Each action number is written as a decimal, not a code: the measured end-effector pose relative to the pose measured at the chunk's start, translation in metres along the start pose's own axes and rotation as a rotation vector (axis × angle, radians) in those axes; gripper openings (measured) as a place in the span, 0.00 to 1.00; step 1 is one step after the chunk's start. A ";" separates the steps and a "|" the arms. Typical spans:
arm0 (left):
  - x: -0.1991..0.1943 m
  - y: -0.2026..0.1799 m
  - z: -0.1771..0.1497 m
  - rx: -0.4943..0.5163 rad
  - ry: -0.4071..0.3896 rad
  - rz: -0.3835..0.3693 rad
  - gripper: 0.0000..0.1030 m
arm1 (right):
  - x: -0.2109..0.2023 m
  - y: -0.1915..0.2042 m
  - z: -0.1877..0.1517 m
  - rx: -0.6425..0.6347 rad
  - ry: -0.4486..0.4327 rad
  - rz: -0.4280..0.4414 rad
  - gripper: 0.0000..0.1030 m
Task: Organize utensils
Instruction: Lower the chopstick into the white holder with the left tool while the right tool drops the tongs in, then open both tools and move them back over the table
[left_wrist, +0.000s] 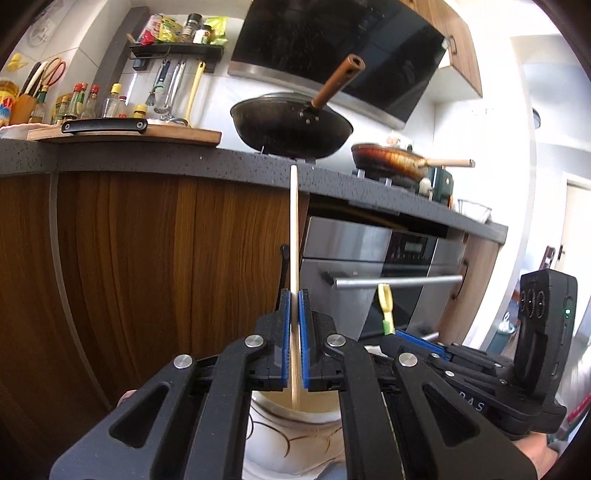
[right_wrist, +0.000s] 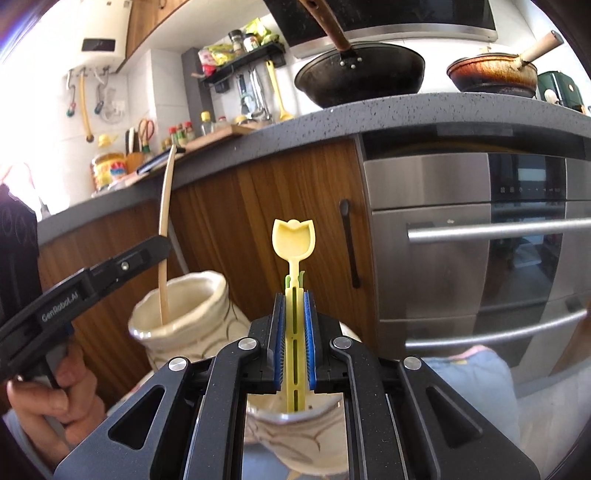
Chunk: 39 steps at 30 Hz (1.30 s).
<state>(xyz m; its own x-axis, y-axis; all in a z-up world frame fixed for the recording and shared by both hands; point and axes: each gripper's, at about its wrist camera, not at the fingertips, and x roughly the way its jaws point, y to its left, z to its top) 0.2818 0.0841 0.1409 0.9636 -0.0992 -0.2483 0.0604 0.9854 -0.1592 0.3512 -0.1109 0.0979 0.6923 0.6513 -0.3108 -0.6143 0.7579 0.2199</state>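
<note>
Flanking the cream vase (right_wrist: 207, 314): wooden cabinet (right_wrist: 280, 206), oven (right_wrist: 480, 240).

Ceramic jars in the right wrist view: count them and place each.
2. One ceramic jar stands left, holding the chopstick; the other sits beneath the right tongs, receiving the yellow spoon.
</note>
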 end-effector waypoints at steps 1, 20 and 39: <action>0.001 0.000 0.000 0.005 0.008 0.007 0.04 | -0.001 0.001 -0.001 -0.006 0.004 -0.008 0.10; 0.006 0.003 -0.004 0.038 0.070 0.079 0.11 | -0.001 0.004 -0.005 -0.055 0.057 -0.075 0.25; -0.065 0.040 -0.024 -0.030 0.114 0.126 0.55 | -0.072 -0.006 -0.035 -0.022 0.085 -0.094 0.39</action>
<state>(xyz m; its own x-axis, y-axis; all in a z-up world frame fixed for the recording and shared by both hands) 0.2156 0.1269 0.1280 0.9270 0.0085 -0.3751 -0.0690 0.9866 -0.1481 0.2919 -0.1633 0.0862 0.7131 0.5710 -0.4067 -0.5569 0.8138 0.1662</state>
